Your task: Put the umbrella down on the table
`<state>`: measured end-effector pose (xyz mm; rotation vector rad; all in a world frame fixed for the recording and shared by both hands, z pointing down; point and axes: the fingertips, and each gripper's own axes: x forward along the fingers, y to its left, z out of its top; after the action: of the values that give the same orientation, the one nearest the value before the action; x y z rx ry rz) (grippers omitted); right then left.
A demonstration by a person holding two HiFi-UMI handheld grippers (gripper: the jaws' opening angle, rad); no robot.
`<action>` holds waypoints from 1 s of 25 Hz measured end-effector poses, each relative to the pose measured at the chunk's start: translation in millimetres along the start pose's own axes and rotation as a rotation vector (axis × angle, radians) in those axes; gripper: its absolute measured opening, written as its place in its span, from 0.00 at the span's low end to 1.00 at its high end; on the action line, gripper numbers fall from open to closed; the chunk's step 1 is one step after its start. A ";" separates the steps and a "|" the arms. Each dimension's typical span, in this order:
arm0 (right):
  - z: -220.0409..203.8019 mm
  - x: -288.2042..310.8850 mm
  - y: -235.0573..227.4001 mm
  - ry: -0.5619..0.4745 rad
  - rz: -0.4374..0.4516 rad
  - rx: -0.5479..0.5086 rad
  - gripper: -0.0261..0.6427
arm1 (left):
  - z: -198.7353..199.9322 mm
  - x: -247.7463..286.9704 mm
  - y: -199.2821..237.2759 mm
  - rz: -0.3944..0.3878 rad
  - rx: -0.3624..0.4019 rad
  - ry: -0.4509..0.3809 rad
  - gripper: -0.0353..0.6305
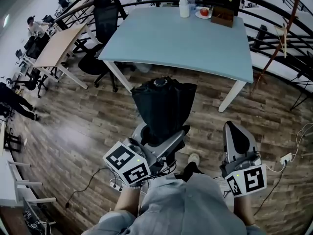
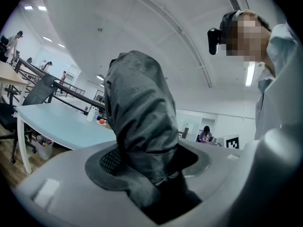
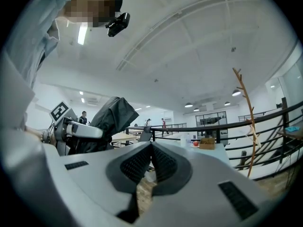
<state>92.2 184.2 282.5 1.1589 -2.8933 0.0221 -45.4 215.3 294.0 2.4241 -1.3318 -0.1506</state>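
Pale blue table, white bottle, red fruit on plate, brown box

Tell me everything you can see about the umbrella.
The umbrella is black and folded, its thin fabric loosely bunched, with a round cap at its far end. The left gripper clamps its near end, holding it in the air over the wood floor, pointing toward the blue table without touching it.

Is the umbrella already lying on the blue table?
No, the umbrella sits clamped in the left gripper over the wooden floor, short of the table.
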 end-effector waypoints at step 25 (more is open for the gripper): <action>-2.1 49.3 -105.6 -0.015 0.019 0.021 0.04 | 36.0 104.9 33.6 0.049 0.003 -0.051 0.47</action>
<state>129.5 73.9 286.5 1.1394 -2.9238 0.0444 -24.2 102.1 281.7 2.4030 -1.4138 -0.1991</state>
